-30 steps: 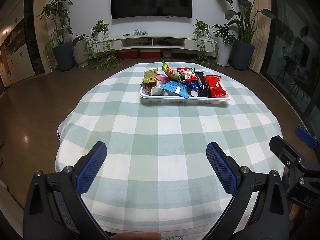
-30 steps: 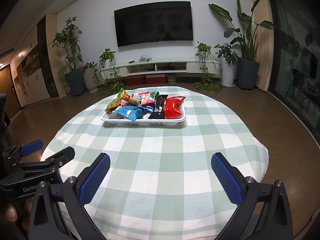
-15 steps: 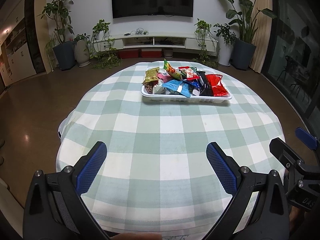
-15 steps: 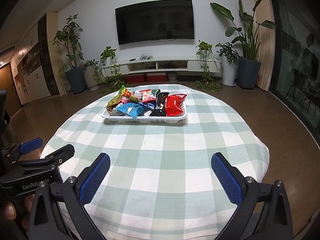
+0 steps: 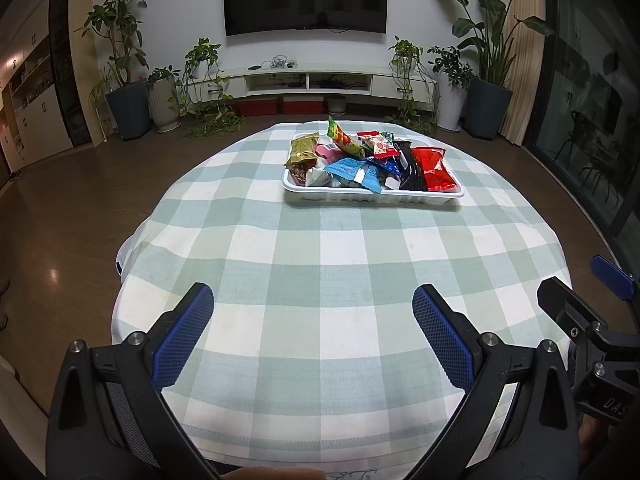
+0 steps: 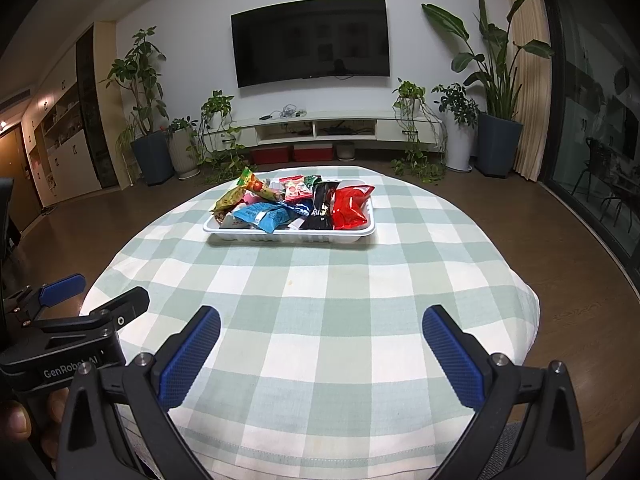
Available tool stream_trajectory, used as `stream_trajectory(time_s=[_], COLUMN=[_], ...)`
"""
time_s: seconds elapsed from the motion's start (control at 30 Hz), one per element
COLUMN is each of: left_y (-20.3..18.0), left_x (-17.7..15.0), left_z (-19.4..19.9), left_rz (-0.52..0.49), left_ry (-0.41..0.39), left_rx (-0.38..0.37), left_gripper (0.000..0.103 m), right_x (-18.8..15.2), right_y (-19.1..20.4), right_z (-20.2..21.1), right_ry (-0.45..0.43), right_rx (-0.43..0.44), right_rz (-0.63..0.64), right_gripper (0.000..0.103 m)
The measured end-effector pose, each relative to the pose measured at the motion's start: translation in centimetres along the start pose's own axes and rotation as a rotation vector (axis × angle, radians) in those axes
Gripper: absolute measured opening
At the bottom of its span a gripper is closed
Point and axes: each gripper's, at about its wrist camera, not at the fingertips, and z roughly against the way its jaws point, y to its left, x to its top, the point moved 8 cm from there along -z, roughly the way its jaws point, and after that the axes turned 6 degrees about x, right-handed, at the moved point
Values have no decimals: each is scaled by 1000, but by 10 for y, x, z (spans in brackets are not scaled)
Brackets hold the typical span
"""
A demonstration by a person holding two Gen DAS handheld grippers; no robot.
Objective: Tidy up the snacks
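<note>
A white tray (image 5: 372,197) (image 6: 288,235) sits on the far half of a round table with a green-and-white checked cloth (image 5: 320,264) (image 6: 320,280). Several snack packets are piled in it: a red bag (image 5: 434,168) (image 6: 352,205) at the right, a black packet (image 6: 322,206), a blue packet (image 5: 352,170) (image 6: 262,214), a gold packet (image 5: 303,148) at the left. My left gripper (image 5: 313,312) hangs open over the table's near edge, nothing between its blue pads. My right gripper (image 6: 321,334) is open too, beside it, also far short of the tray.
A wall TV (image 6: 312,42) and a low white cabinet (image 6: 320,130) stand behind the table. Potted plants (image 6: 496,92) line the wall. Bare wooden floor (image 5: 80,200) surrounds the table. A glass door (image 6: 600,120) is at the right. A hand (image 6: 16,424) holds the left gripper's handle.
Both grippers have tilted or drawn back slightly, so the tray sits a little lower in both views. Both stay open and empty.
</note>
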Motion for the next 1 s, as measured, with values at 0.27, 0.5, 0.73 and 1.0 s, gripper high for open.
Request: stream_trajectory(time_s=[0.27, 0.5, 0.73, 1.0], left_y=[0, 0, 0, 0], left_x=[0, 0, -1, -1], left_z=[1, 1, -1, 0], left_rz=[1, 1, 0, -1], left_ry=[0, 1, 1, 0], left_rx=[-1, -1, 0, 0], left_gripper=[101, 101, 101, 101], right_x=[0, 0, 0, 1], right_y=[0, 0, 0, 0], right_z=[0, 1, 1, 1], right_ry=[0, 2, 3, 4], right_rx=[1, 0, 1, 1], right_rz=[1, 1, 1, 1], right_gripper=[103, 103, 103, 103])
